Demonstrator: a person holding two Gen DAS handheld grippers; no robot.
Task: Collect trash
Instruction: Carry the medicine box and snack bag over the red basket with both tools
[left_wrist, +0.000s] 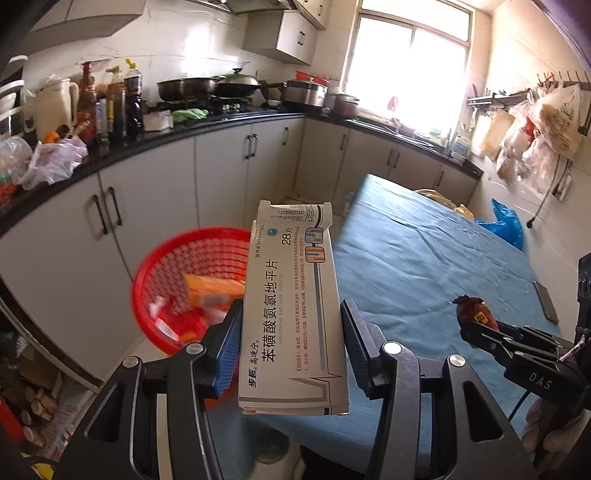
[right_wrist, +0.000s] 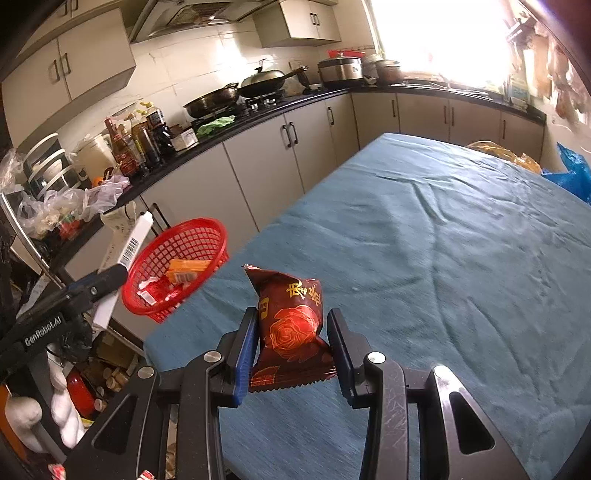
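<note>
My left gripper (left_wrist: 291, 332) is shut on a white medicine box (left_wrist: 293, 306) with Chinese print, held upright in the air off the table's left edge. The red mesh basket (left_wrist: 166, 266) stands just beyond and left of it, holding an orange box (left_wrist: 212, 290) and red wrappers. My right gripper (right_wrist: 291, 343) is shut on a dark red snack packet (right_wrist: 291, 321) with a rose print, above the blue-covered table (right_wrist: 424, 240). The right wrist view also shows the basket (right_wrist: 181, 254) and the left gripper (right_wrist: 107, 277) with its box (right_wrist: 125, 240) at the left.
A black counter (left_wrist: 207, 125) with bottles, bags, pans and a stove runs along the left and back. A phone (left_wrist: 546, 301) lies on the table at the right. Yellow and blue bags (right_wrist: 569, 173) sit at the table's far right. Clutter lies on the floor below left.
</note>
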